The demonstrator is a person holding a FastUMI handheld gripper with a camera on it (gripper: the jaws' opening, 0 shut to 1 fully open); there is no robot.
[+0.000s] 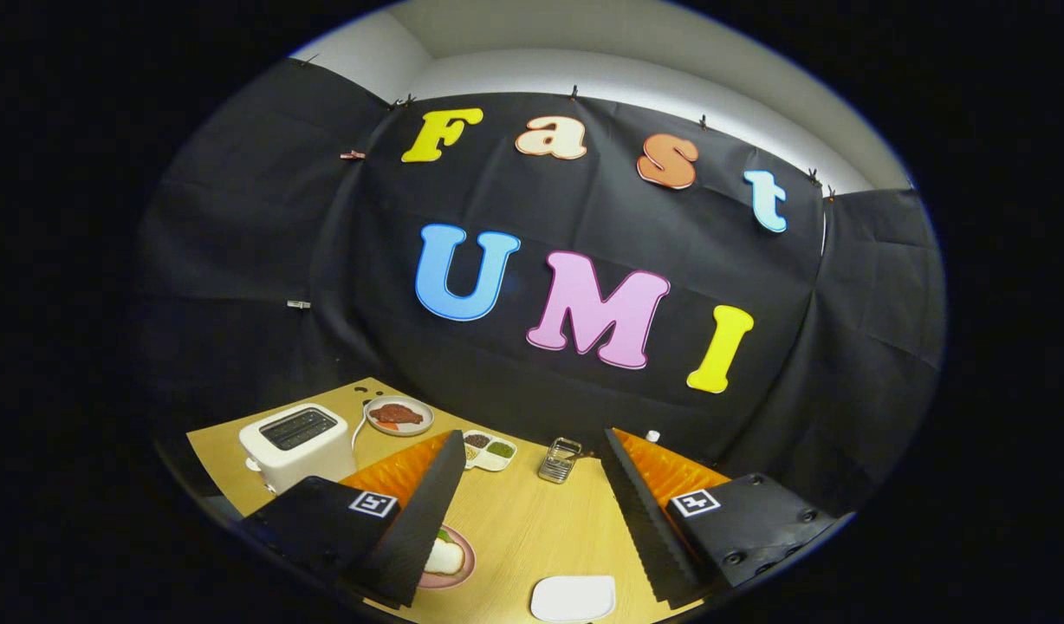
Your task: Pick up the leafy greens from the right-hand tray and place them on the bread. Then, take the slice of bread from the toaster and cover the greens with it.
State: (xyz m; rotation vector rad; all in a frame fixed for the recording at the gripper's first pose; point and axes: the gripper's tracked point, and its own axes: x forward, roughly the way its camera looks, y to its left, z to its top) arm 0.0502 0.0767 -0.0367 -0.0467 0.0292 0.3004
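Toaster [295,444] left of the wide-spread claw [532,511].

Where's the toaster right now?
The white toaster stands on the wooden table, beyond the open tool's left finger, beside a plate of red food.

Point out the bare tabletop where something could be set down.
Open gripper: bare wood between its fingers, from the metal rack down to the white tray. Crowded beside the toaster: meat plate, divided dish, pink plate.
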